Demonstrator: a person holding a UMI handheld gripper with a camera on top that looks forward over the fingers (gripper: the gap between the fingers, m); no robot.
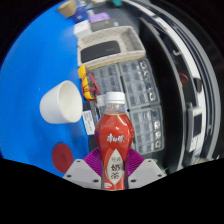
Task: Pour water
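Observation:
A red drink bottle (114, 135) with a white cap and a white label stands upright between my fingers, held up off the table. My gripper (113, 165) is shut on its lower body, and the purple pads (96, 160) press on both sides of it. A white cup (60, 101) rests on the blue table surface (35, 80), ahead and to the left of the bottle, with its open mouth facing toward the bottle side.
Grey plastic crates (135, 85) with gridded walls stand ahead and to the right of the bottle. A white box (108, 45) sits beyond them. A dark red round spot (63, 157) lies on the blue surface near my left finger.

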